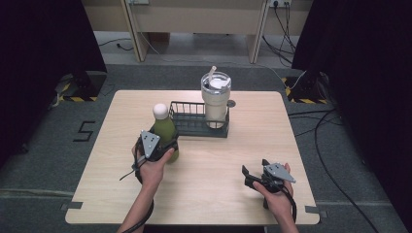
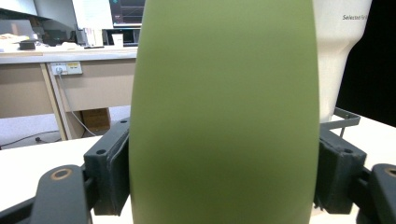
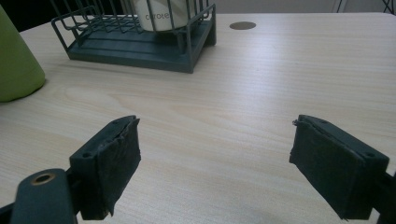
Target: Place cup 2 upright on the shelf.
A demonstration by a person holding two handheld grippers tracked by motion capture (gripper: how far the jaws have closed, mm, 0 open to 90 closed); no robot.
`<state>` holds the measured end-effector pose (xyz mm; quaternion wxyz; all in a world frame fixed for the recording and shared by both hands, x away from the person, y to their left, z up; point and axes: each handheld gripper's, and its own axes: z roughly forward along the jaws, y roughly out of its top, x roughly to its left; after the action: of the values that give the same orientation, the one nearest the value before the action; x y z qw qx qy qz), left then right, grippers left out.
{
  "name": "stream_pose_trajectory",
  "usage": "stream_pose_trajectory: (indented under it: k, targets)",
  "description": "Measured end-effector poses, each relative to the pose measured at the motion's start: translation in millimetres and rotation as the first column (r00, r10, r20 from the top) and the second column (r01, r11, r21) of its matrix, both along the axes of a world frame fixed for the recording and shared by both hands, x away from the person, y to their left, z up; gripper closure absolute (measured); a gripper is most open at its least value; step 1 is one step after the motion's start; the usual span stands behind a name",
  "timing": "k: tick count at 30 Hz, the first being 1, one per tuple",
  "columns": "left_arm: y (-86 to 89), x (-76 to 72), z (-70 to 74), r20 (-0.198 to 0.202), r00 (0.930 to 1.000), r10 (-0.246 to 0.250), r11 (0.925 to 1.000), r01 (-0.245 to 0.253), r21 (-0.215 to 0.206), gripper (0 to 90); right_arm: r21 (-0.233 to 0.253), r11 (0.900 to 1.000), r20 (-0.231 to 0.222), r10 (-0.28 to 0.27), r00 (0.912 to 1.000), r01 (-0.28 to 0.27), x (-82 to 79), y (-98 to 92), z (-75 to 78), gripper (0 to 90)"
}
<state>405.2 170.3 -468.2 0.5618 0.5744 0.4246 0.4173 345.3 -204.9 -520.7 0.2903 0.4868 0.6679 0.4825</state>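
A green bottle (image 1: 164,130) with a white round cap stands upright on the wooden table (image 1: 204,184), just left of a dark wire rack (image 1: 192,121). My left gripper (image 1: 163,148) is shut on the bottle's body; in the left gripper view the green bottle (image 2: 224,116) sits between both pads (image 2: 109,172). A cream tumbler (image 1: 215,99) with a lid and straw stands in the rack's right end. My right gripper (image 1: 252,175) rests low at the front right, open, with nothing between its pads (image 3: 114,163).
The wire rack (image 3: 140,42) and the bottle's edge (image 3: 16,65) lie ahead in the right gripper view, past bare table. A small round grommet (image 1: 231,103) sits behind the tumbler. Cables and desks lie on the floor beyond the table.
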Motion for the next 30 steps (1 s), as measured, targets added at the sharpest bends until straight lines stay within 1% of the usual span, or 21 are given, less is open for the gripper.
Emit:
stream_pose_trajectory:
  k: [6,14,21,30]
  targets:
    - [-1.1,2.0,1.0,-0.001,0.9999,-0.011,0.9999,0.011,0.012,21.5,0.003,1.000,-0.001,0.000,1.0000,0.000,0.1,-0.2,0.0,15.4]
    - [-2.8,2.9,4.5,0.010,0.9998,-0.019,0.9998,0.019,0.005,21.5,0.007,1.000,-0.002,-0.001,1.0000,0.001,0.1,-0.3,-0.1,15.4]
    - [-3.8,5.5,15.1,0.026,0.9993,-0.028,0.9996,0.028,-0.001,21.5,0.007,1.000,-0.004,-0.002,1.0000,0.002,0.2,-0.3,-0.1,15.4]
    - [-5.6,9.4,24.6,0.041,0.9983,-0.041,0.9992,0.041,-0.005,21.5,0.008,1.000,-0.003,-0.001,1.0000,0.001,0.0,-0.3,0.0,15.4]
